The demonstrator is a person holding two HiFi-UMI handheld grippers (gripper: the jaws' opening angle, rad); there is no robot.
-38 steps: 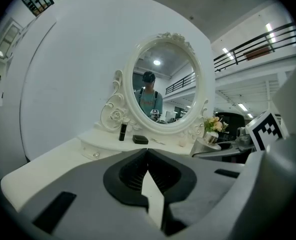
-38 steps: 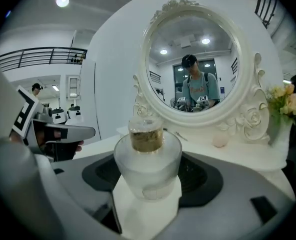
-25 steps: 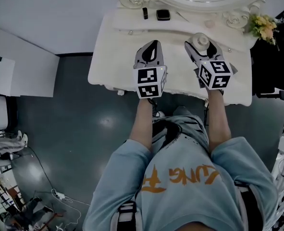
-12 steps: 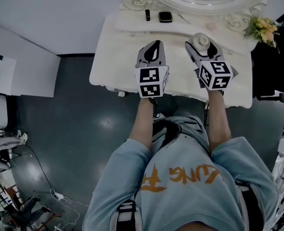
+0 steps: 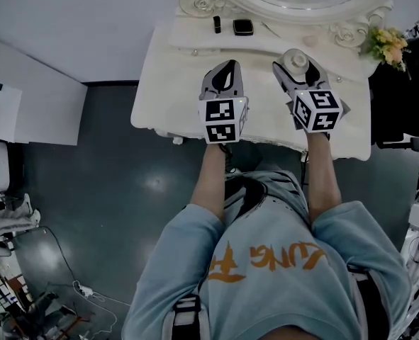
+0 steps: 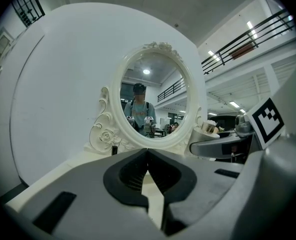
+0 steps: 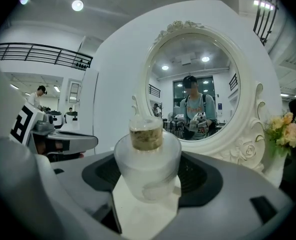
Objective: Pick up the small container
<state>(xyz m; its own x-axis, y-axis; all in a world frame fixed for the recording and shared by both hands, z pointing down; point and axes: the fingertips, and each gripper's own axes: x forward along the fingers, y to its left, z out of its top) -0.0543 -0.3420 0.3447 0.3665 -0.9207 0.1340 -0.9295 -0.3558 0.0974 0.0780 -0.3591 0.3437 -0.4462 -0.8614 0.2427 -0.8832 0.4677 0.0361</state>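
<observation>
The right tool [image 5: 295, 69] has its jaws closed against the sides of the small container [image 7: 148, 166], a frosted jar with a pale cap. The jar sits between the pads out toward the jaw tips, above the white surface [image 5: 168, 83] and near the mirror frame [image 7: 248, 134]. I cannot tell whether its base is clear of the surface. The hold looks to be on a smooth, rounded wall, so the likely failure is the jar sliding out forward or tipping if the lift is quick or tilted. The left tool [image 5: 223, 76], jaws pressed together on nothing, hovers nearby and could knock it by drifting right.
</observation>
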